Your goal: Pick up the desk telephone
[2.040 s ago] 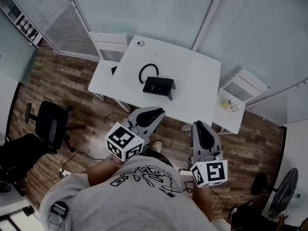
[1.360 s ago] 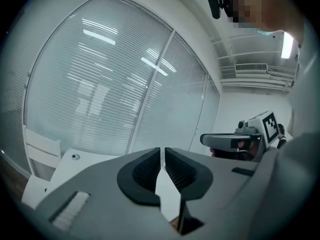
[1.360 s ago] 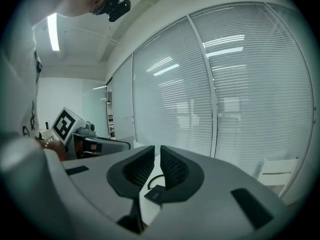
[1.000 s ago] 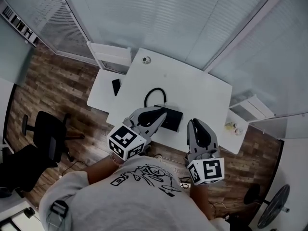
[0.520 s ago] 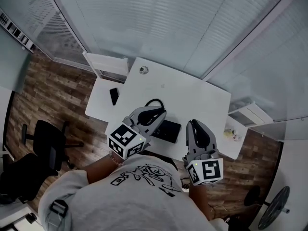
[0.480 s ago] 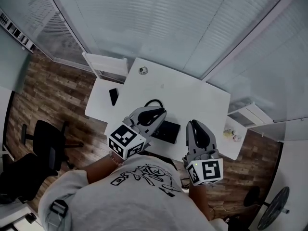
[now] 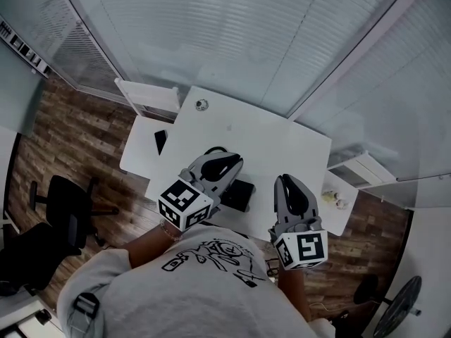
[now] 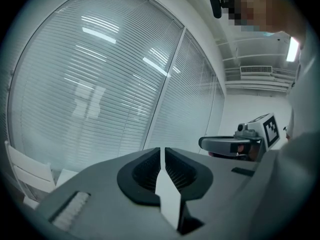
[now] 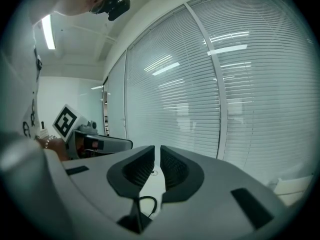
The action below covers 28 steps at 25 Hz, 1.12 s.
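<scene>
The black desk telephone (image 7: 241,194) sits near the front edge of the white desk (image 7: 271,139), its curled cord (image 7: 211,151) looping to the left. In the head view my left gripper (image 7: 235,162) hovers over the telephone's left part and hides much of it; its jaws are shut and hold nothing. To the right of the telephone my right gripper (image 7: 285,181) is over the desk's front edge, also shut with nothing in it. The right gripper view shows the cord (image 9: 145,204) below its closed jaws (image 9: 156,151). The left gripper view shows only its closed jaws (image 8: 162,151) and window blinds.
A small round object (image 7: 201,104) lies at the desk's far left corner. A dark flat phone (image 7: 160,141) rests on a low white side table on the left, with a white chair (image 7: 151,94) behind. A white shelf (image 7: 337,196) stands at the right and a black office chair (image 7: 67,203) on the floor at left.
Both grippers have come forward over the desk's near edge. The telephone now lies partly under the left gripper. Both stay shut.
</scene>
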Each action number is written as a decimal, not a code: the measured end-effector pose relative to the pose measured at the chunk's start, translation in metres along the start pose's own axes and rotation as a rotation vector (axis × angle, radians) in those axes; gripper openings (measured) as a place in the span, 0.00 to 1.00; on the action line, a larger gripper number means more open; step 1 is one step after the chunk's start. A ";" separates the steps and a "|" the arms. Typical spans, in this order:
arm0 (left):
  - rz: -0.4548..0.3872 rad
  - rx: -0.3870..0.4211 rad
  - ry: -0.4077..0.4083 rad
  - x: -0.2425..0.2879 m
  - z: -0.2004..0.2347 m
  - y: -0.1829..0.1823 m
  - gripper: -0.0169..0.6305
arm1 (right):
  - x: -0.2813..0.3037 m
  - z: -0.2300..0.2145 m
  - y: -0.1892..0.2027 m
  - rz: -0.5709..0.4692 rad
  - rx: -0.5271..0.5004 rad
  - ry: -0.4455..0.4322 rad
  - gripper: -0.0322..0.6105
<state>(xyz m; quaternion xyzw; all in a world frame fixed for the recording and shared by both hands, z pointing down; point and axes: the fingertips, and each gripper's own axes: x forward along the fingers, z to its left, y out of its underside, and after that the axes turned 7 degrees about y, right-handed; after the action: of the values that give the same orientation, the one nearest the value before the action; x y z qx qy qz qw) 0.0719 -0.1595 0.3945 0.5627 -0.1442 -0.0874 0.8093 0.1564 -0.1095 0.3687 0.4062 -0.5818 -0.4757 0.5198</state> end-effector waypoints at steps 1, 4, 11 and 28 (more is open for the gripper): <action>0.002 -0.001 -0.001 0.002 0.000 0.001 0.07 | 0.000 -0.002 0.000 -0.001 -0.001 -0.001 0.10; 0.010 -0.007 -0.005 0.004 0.000 0.005 0.07 | -0.001 -0.005 0.005 0.009 0.006 -0.003 0.10; 0.056 -0.044 -0.021 0.006 0.010 0.026 0.07 | 0.004 -0.010 0.025 0.052 0.025 -0.003 0.10; 0.250 -0.224 -0.082 -0.003 0.052 0.158 0.07 | 0.015 -0.004 0.131 0.207 0.079 -0.043 0.10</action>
<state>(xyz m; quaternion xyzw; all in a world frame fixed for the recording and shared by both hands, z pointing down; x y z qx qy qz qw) 0.0484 -0.1487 0.5591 0.4426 -0.2353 -0.0242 0.8649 0.1612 -0.0962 0.5002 0.3537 -0.6499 -0.4051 0.5370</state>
